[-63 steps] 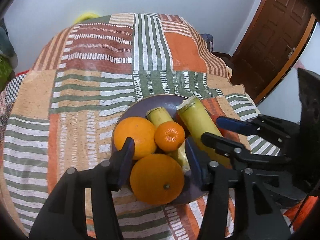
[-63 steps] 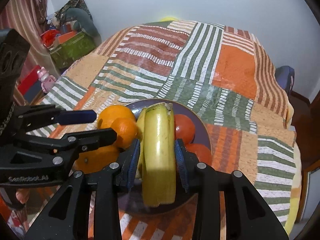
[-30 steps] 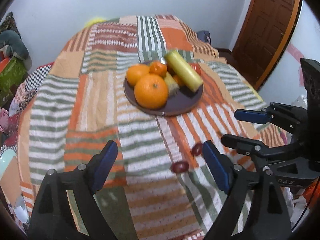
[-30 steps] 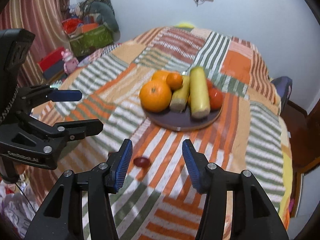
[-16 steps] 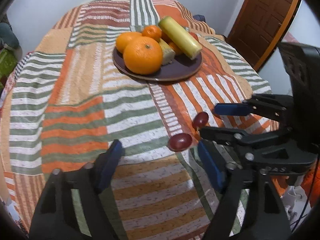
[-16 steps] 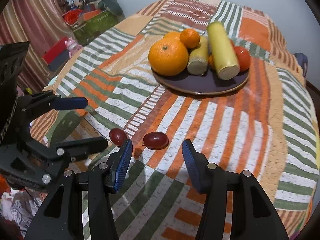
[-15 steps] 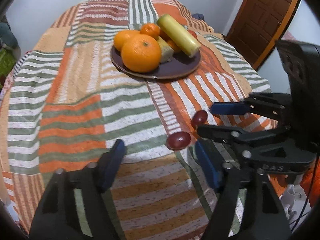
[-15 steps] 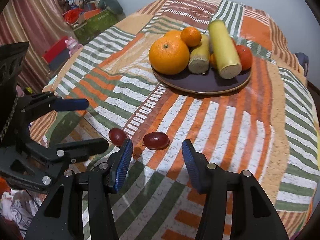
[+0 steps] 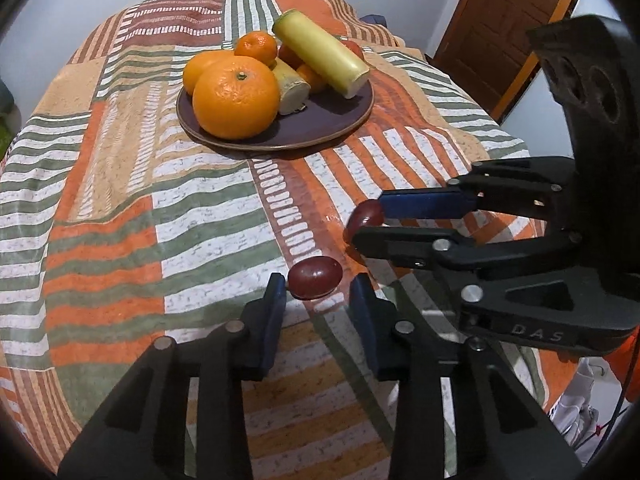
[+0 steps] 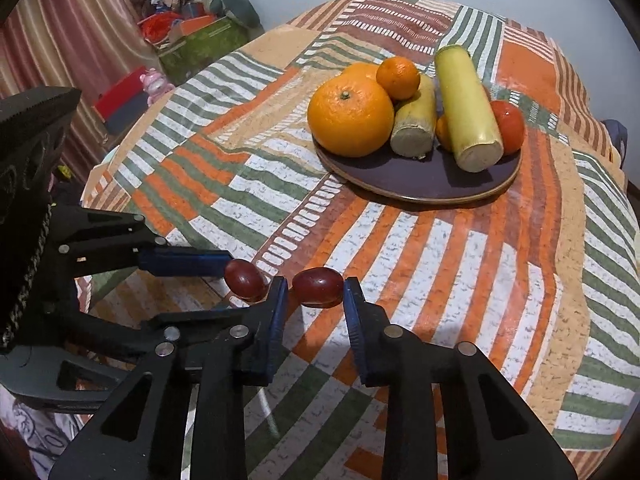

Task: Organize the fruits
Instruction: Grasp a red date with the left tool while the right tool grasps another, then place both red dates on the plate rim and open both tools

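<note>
Two dark red grapes lie on the striped tablecloth in front of a brown plate [image 9: 320,136] [image 10: 420,188] of oranges, yellow-green stalk pieces and a tomato. My left gripper [image 9: 318,286] [image 10: 244,282] straddles the left grape [image 9: 315,278] [image 10: 245,275]. Its jaws are closing, and a small gap shows at the right pad. My right gripper [image 10: 315,288] [image 9: 368,222] is shut on the right grape [image 10: 318,281] [image 9: 365,213], both pads touching it. Both grapes rest on the cloth.
The big orange [image 9: 236,96] [image 10: 350,114] sits at the plate's near left edge. The round table drops off close behind both grippers. A brown door [image 9: 492,28] stands to the right, and boxes and clutter [image 10: 192,40] lie on the floor by a curtain to the left.
Both grippers came back from the plate and sank toward the cloth. Their jaws narrowed around the two grapes, the right pair onto its grape.
</note>
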### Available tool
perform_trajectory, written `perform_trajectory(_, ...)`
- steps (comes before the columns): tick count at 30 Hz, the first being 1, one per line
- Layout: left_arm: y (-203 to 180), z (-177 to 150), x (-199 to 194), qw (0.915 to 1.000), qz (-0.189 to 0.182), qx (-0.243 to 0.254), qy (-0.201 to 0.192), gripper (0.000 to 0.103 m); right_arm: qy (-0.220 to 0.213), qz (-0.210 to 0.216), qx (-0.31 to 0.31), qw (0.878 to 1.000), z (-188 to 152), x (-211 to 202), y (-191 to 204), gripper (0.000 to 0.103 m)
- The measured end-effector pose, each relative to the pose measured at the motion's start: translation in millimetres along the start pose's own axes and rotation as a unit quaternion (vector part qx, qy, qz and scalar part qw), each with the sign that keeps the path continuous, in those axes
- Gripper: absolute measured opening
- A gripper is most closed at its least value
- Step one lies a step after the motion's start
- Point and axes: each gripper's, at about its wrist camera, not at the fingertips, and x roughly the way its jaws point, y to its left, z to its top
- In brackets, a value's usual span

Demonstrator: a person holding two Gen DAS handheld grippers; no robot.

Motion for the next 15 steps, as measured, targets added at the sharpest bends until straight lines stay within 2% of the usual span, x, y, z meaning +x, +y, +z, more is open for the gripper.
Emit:
perform_trajectory(3,4.5,4.0,2.8,1.0,0.002,-0.009,0.001,0.028,-0.005,-0.002,0.005,1.0,0.6,-3.0,-4.1,0.026)
perform_trajectory(15,10.6,21.4,-6.9,0.9995,-0.009,-0.023,-0.019,0.027,-0.032,-0.024,0.031,0.999,8.2,-20.7,-24.5,0.026)
